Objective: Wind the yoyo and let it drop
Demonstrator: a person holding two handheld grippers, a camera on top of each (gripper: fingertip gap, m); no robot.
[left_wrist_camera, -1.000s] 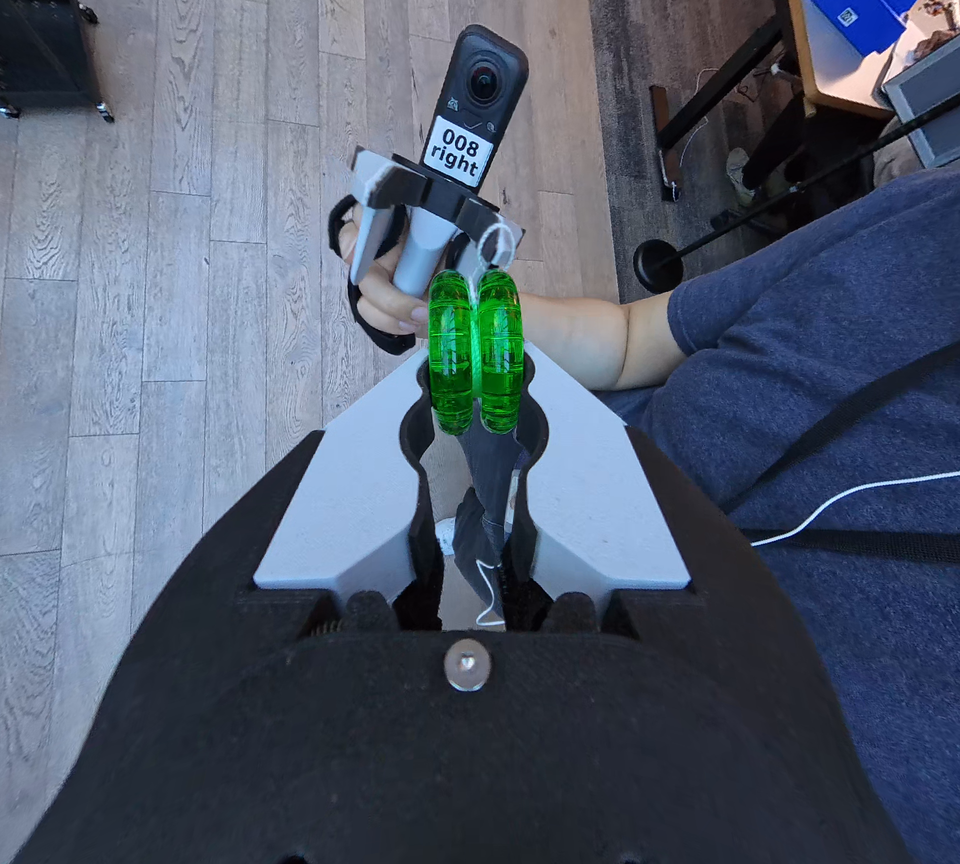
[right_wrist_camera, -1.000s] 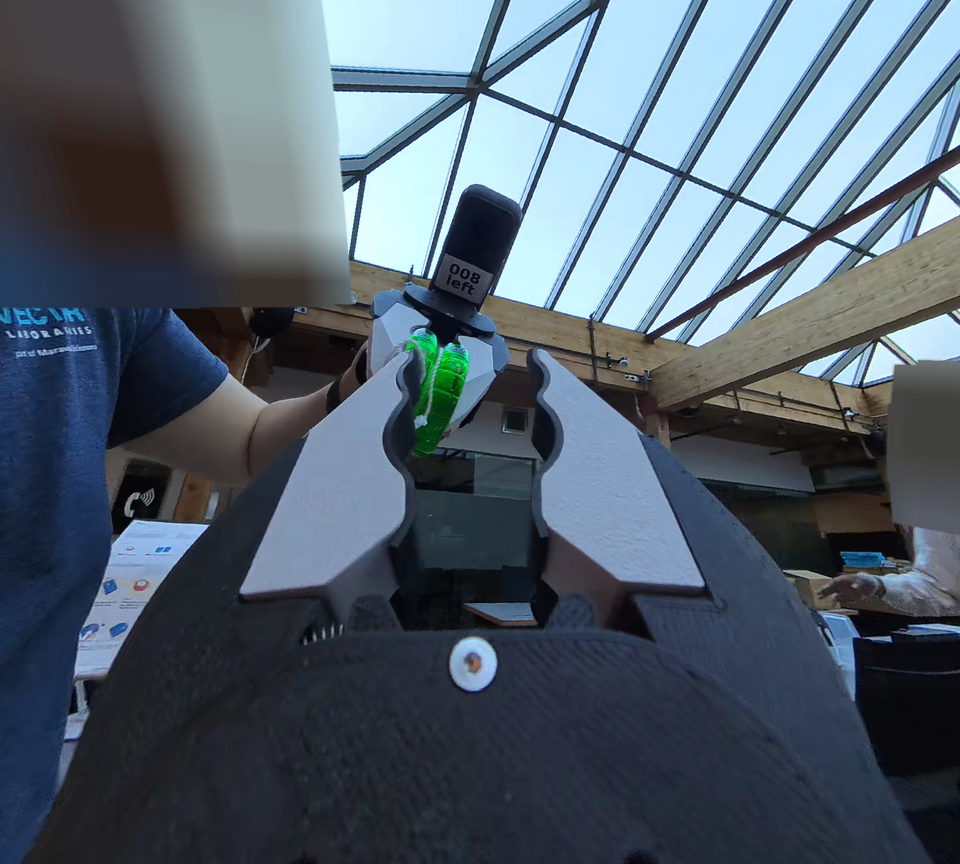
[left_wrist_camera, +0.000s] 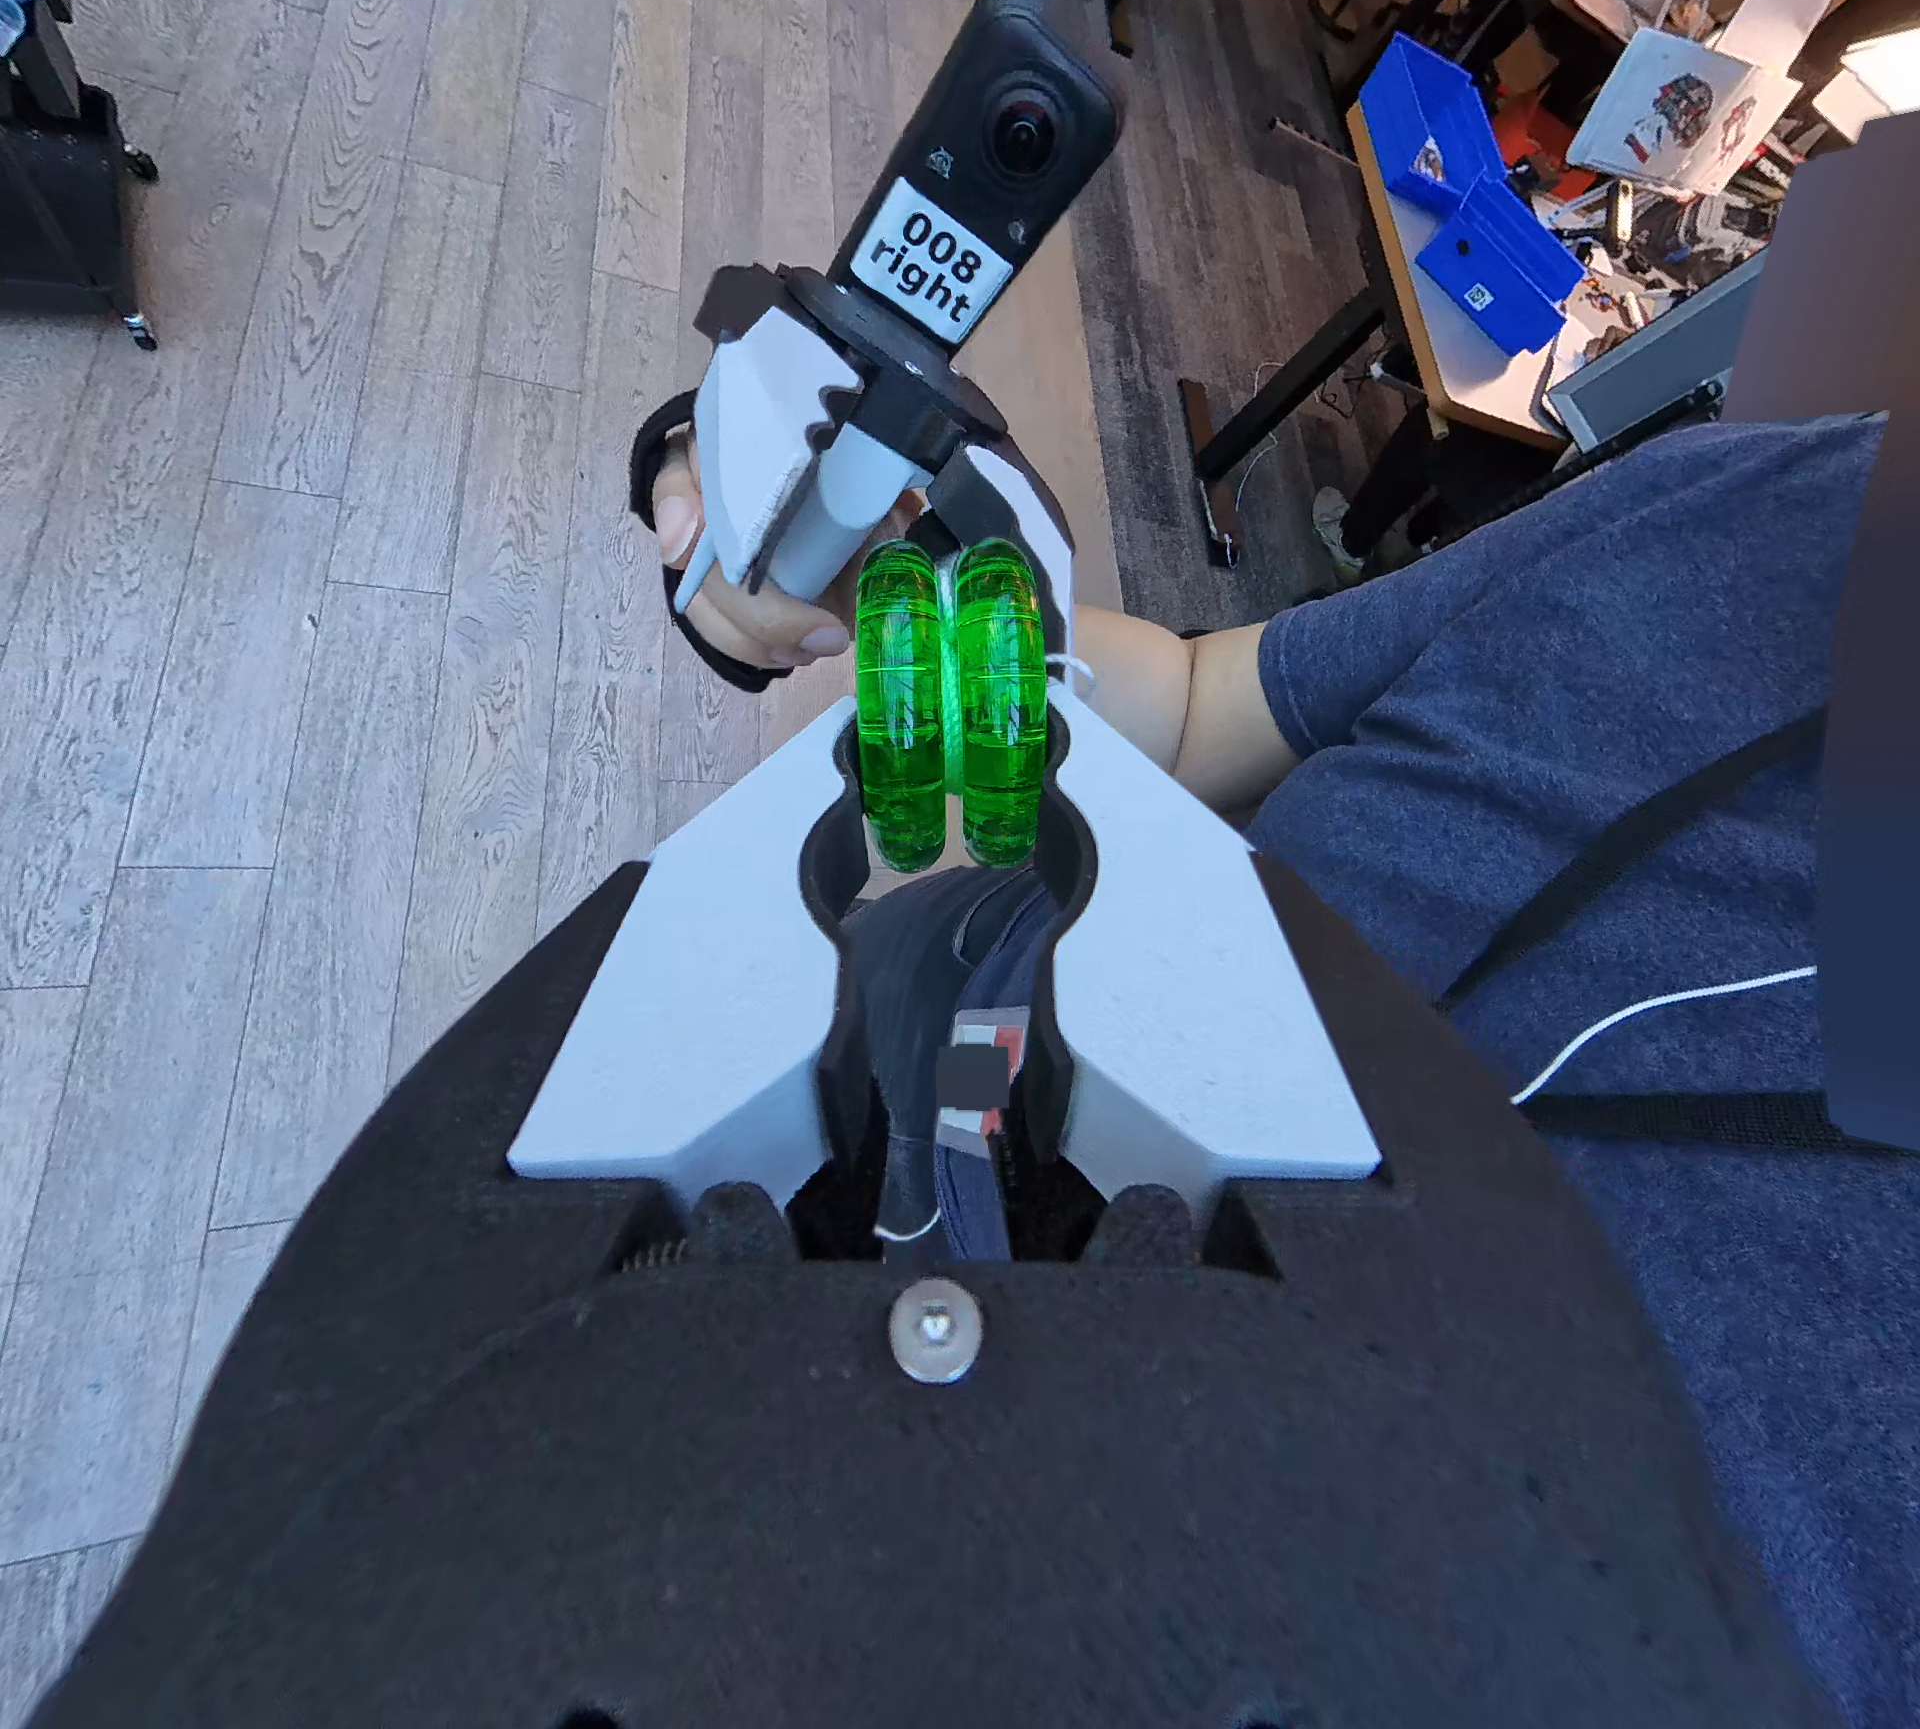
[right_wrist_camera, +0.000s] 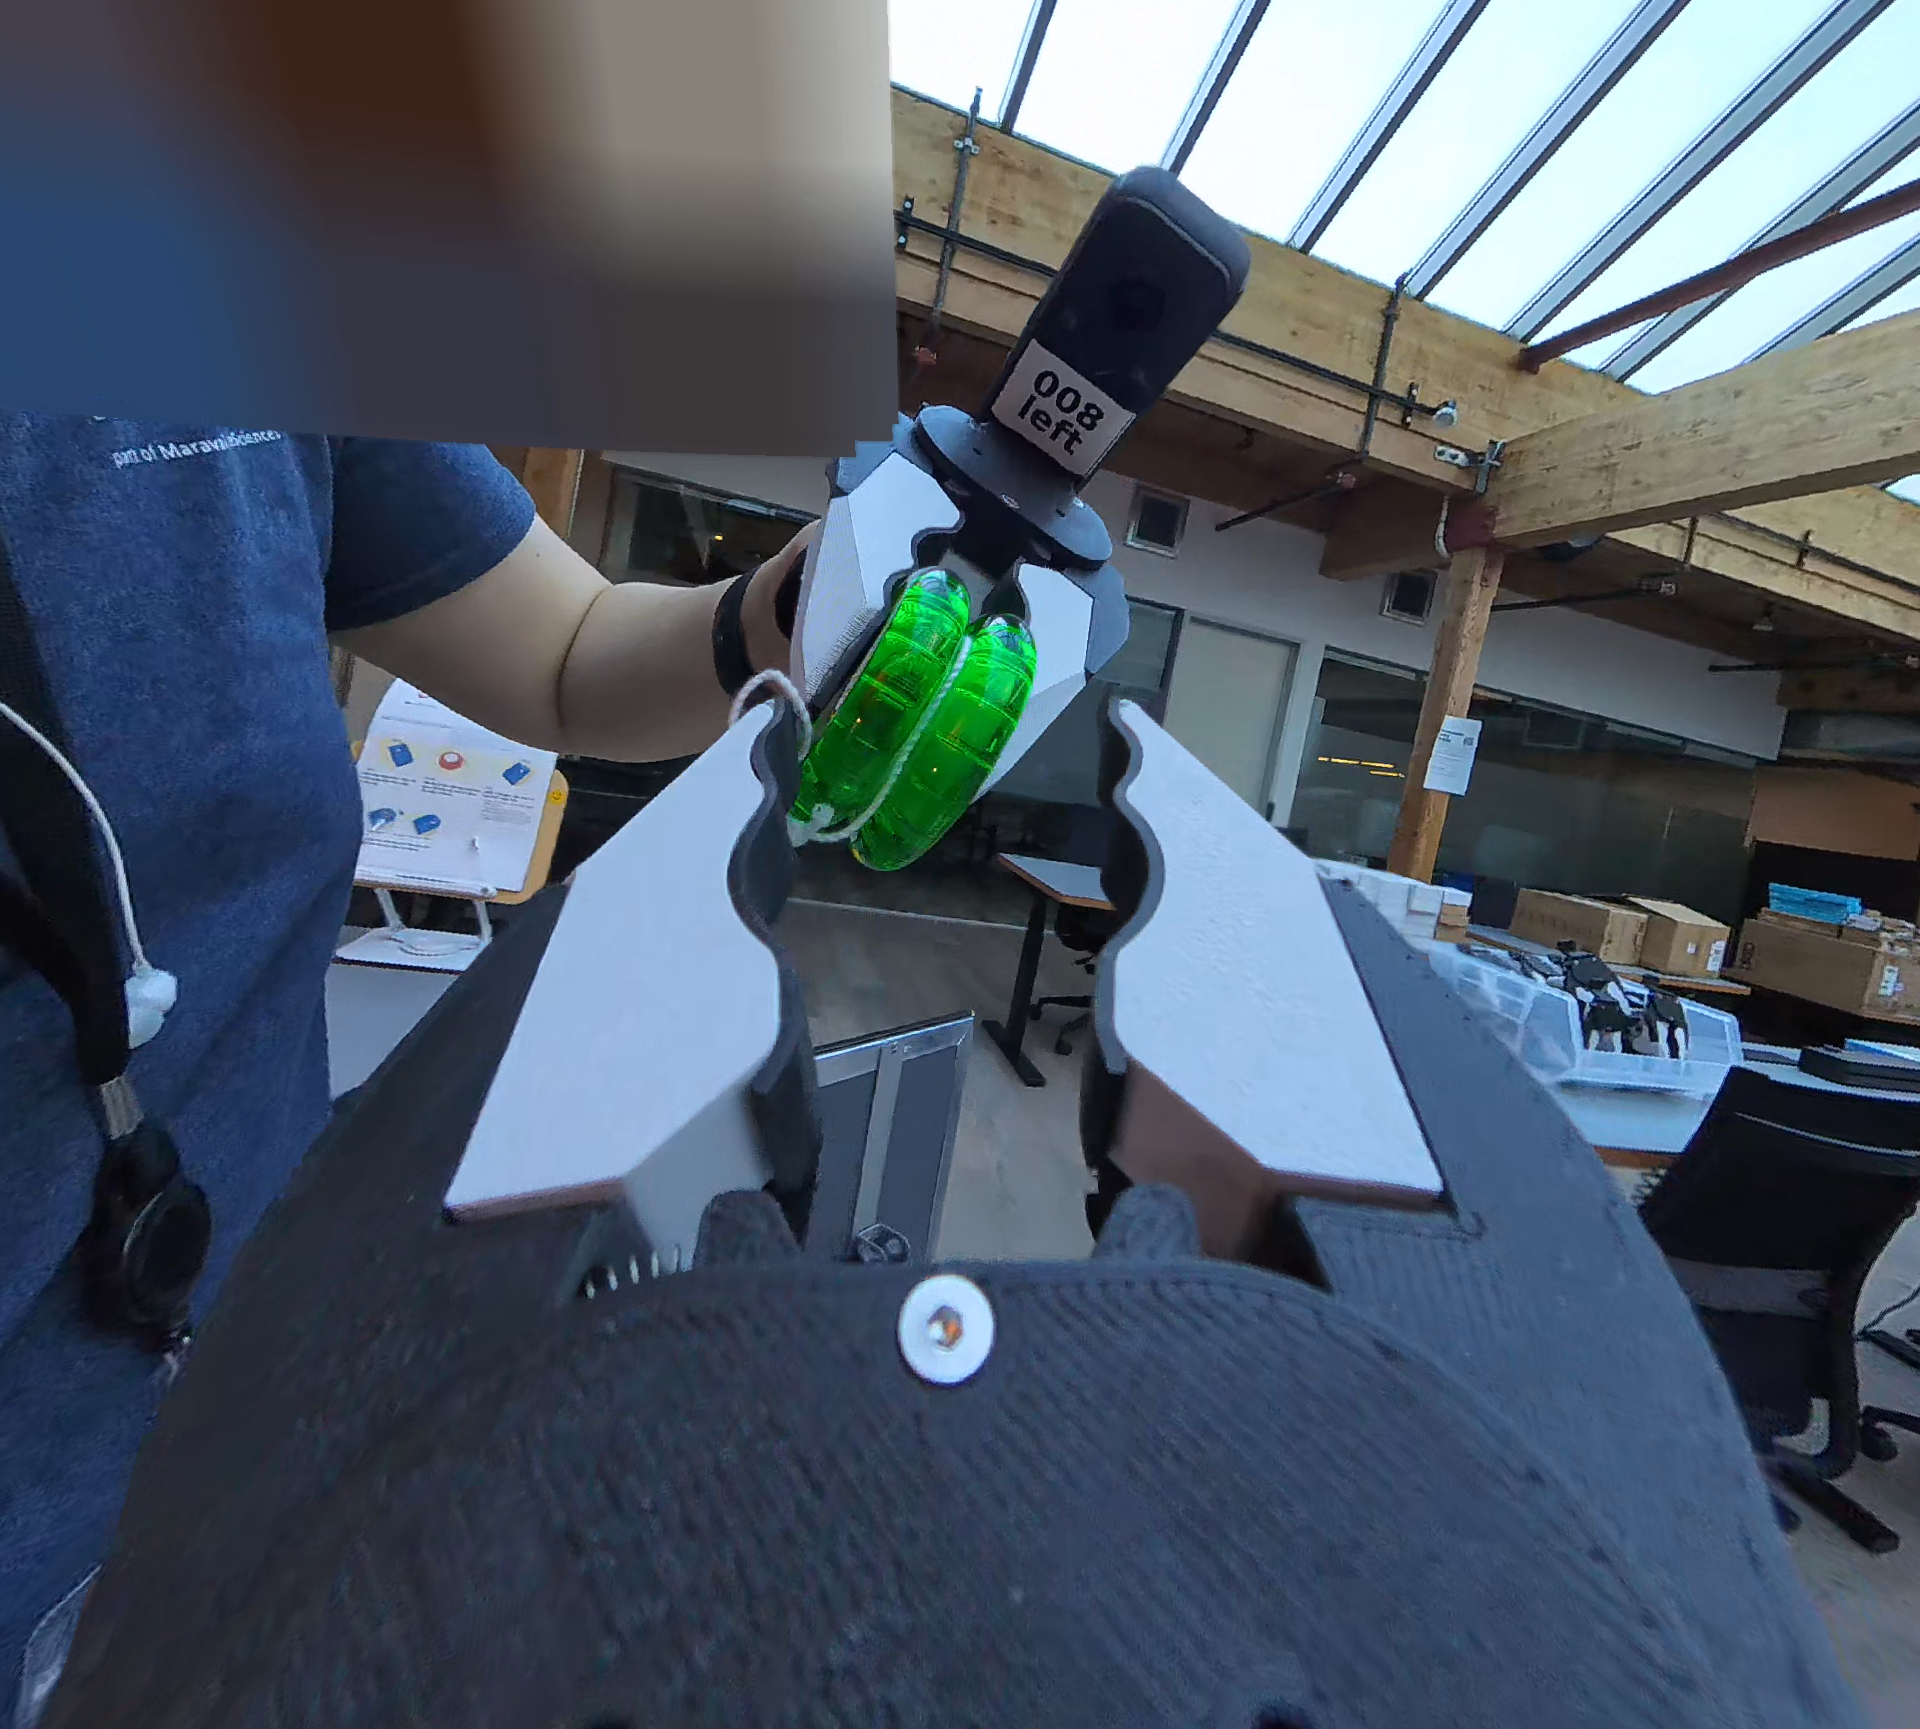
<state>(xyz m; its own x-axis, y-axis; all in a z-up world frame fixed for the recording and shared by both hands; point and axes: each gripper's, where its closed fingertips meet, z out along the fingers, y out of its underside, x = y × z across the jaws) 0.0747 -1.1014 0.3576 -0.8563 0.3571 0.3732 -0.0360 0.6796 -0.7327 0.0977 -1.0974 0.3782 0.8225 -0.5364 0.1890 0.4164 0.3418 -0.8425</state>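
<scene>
One green yoyo [left_wrist_camera: 948, 705], centre frame, pinched flat-side by the left gripper [left_wrist_camera: 951, 744]; slick hard plastic, so hold the faces. String loop [right_wrist_camera: 774, 700] hooks the right gripper [right_wrist_camera: 940, 770], fingers spread wide, holding nothing.

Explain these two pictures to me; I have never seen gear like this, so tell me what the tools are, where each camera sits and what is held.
A person holds a pair of hand tongs in each hand, and each carries a camera looking along its two fingers.

The left wrist view looks down at the wooden floor. Its left tongs are shut on a green yoyo. The other tool beyond is the right tongs.

The right wrist view looks up toward a glass roof. The right tongs are open, one finger hooking a loop of the yoyo's white string.
</scene>
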